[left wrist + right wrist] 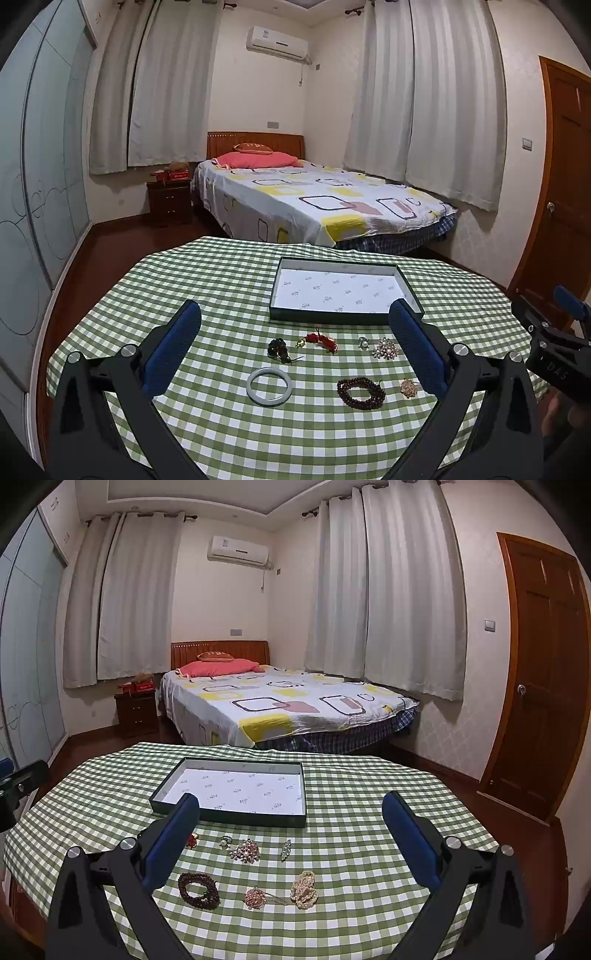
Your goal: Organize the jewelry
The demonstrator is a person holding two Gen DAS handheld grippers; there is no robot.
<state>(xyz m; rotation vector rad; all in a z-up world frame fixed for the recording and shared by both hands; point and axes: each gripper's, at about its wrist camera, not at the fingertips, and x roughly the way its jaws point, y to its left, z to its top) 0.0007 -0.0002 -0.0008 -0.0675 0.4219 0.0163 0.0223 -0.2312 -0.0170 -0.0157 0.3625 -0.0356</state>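
Jewelry lies loose on the bench [221, 435]; nothing sits in the tray [236, 818] yet. Left tongs [295, 328] and right tongs [291, 816] gape wide, empty.

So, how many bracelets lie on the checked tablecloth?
2, both in the near row: a pale bangle at the left and a dark red beaded bracelet to its right. The bead cluster further right may be a third; I cannot tell.
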